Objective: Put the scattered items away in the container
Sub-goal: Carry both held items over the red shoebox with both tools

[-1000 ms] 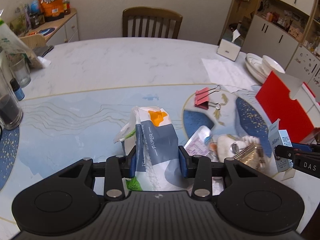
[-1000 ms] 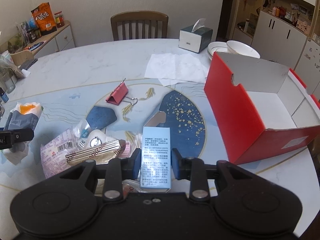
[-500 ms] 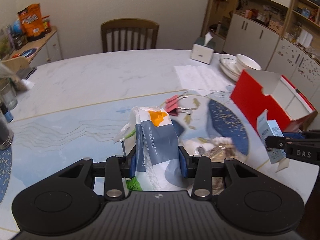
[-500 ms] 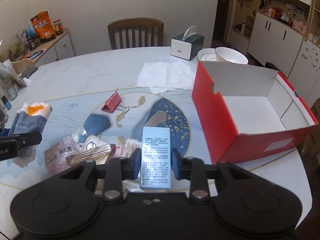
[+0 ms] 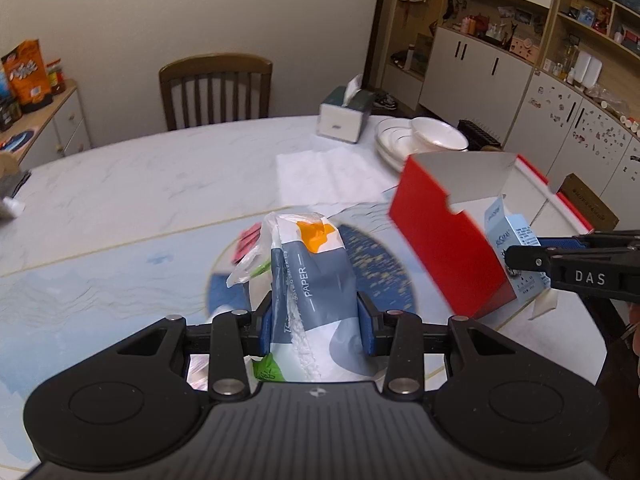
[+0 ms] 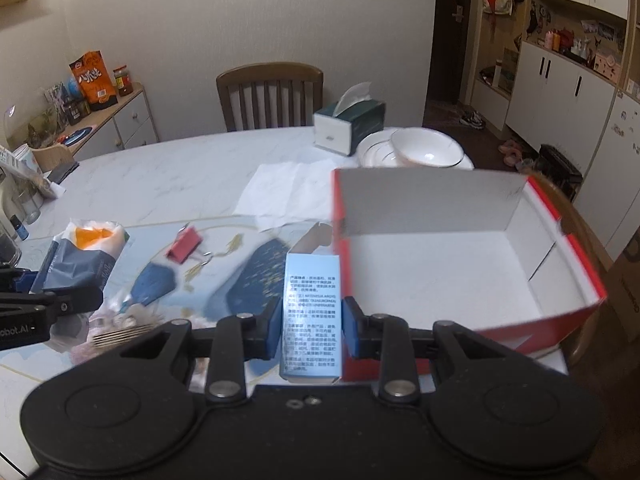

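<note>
My left gripper (image 5: 316,322) is shut on a soft tissue pack (image 5: 314,276), white and grey-blue with an orange patch, held above the table. My right gripper (image 6: 311,322) is shut on a light blue carton (image 6: 312,312) with its top flap open, held just left of the red box (image 6: 448,264). That red box has a white, empty inside and stands at the table's right edge. In the left wrist view the red box (image 5: 448,236) lies ahead to the right, with the light blue carton (image 5: 516,252) in front of it. Other packets (image 6: 116,328) lie blurred on the table below my left gripper (image 6: 60,300).
A red binder clip (image 6: 184,246) lies on the blue patterned table. White paper sheets (image 6: 288,192), a tissue box (image 6: 348,120) and stacked white bowls (image 6: 424,152) sit behind the red box. A wooden chair (image 5: 216,88) stands at the far side. Bottles and jars crowd the table's left edge.
Both grippers have risen and moved right toward the red box, each keeping its grip. The red box now looks nearer and larger in both views.
</note>
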{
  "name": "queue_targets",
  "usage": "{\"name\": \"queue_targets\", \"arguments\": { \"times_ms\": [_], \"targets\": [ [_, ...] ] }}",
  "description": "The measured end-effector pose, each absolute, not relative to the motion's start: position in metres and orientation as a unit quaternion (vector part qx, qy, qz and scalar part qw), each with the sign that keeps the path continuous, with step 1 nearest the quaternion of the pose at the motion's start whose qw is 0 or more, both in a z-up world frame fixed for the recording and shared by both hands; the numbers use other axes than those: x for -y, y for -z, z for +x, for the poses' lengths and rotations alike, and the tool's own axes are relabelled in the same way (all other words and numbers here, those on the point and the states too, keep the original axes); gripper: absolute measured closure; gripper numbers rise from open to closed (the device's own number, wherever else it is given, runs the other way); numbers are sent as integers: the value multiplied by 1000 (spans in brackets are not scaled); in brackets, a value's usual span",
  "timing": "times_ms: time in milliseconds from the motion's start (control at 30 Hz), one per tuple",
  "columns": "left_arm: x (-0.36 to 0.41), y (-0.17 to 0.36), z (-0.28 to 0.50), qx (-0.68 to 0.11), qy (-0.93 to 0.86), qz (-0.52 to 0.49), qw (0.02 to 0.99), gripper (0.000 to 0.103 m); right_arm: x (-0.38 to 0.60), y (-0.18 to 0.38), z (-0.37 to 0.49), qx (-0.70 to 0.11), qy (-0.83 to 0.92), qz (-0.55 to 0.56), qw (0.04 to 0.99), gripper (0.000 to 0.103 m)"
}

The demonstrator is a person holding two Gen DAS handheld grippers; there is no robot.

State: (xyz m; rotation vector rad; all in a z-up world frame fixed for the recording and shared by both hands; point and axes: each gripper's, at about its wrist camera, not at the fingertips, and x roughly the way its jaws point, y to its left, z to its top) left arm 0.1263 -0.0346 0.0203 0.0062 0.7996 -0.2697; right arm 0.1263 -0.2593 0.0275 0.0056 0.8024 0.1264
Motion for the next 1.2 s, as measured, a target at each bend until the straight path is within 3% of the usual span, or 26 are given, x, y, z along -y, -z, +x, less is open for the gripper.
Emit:
{"name": "queue_targets", "arguments": {
  "times_ms": [600,1200],
  "targets": [
    [199,-39,180,-356,196,58,912,64,387,-29,172,-371,-33,0,928,73],
    [300,9,239,-387,252,129,878,64,441,12,218,-392,-25,-20,920,73]
  ]
}}
